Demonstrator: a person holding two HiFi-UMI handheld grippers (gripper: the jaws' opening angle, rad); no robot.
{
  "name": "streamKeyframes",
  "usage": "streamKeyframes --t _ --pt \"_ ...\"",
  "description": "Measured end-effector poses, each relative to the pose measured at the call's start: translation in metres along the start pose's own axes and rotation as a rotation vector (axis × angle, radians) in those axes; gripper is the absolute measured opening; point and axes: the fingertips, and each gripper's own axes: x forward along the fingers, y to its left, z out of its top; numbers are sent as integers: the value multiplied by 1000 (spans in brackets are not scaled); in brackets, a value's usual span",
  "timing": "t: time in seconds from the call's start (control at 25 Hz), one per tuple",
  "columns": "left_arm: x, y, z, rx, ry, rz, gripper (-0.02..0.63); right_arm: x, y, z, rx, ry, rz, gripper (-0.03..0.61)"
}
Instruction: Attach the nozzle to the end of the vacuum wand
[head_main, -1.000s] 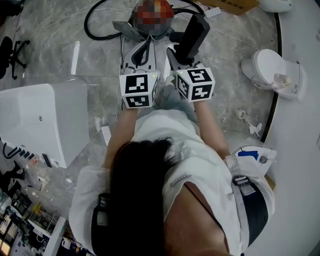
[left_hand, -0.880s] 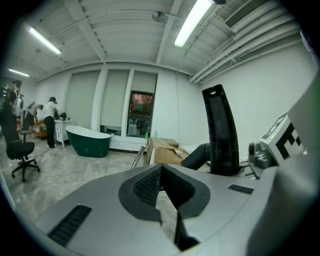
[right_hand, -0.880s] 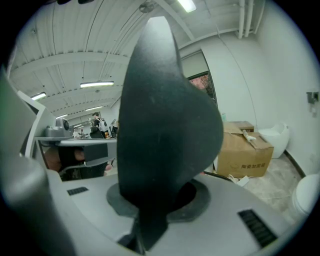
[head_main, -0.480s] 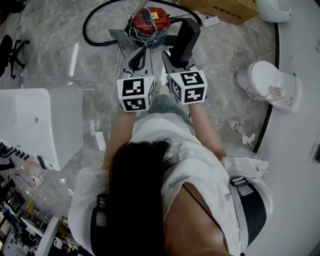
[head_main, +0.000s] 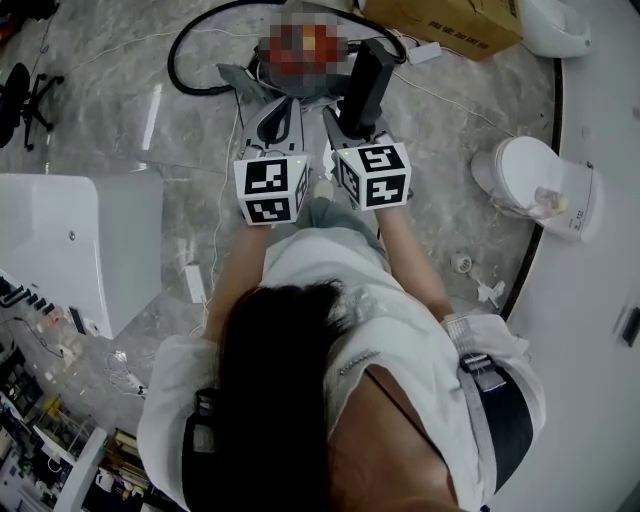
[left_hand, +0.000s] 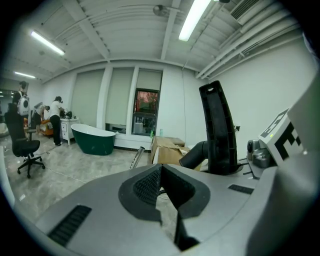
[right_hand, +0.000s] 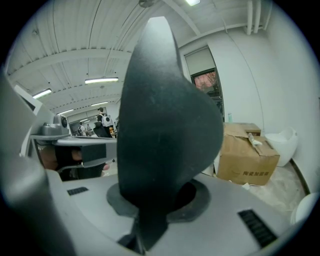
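left tongs (head_main: 276, 112), right tongs (head_main: 352, 120) forward | right clamps nozzle (head_main: 366, 78) | hose (head_main: 182, 72), box (head_main: 450, 20) ahead

Head view: mounted above the person, facing steeply down over head and arms to the floor (head_main: 100, 90). Left claw (left_hand: 161, 172) view: rides low on that claw, facing nearly level outward, its jaws close in the foreground. Right claw (right_hand: 150, 200) view: set likewise, with the black nozzle (right_hand: 165, 115) very near and filling the centre. All three views share the cardboard box (right_hand: 247, 155) and that nozzle.
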Motion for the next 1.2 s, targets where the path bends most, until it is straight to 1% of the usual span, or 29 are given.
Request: streamKeyframes --t 0.16,0.4,0.52,0.72,0.84,1.04,1.2 --pt "7 -5 -4 1 10 12 0 2 -7 -3 -3 11 15 92" --pt "15 -5 -8 -9 27 36 0 9 -17 -1 -33 23 9 92" --pt "19 -5 -5 -8 21 44 0 12 -20 0 -44 30 14 92" --pt "24 -11 -2 -3 16 50 0 9 -28 -1 -31 28 28 92" --pt "26 -12 -2 7 18 51 0 10 -32 -1 -36 19 20 92" --pt "34 -12 -5 3 27 55 0 12 -34 -7 -24 29 27 92" --pt "43 -13 0 13 11 49 0 15 -39 -5 -25 27 26 92"
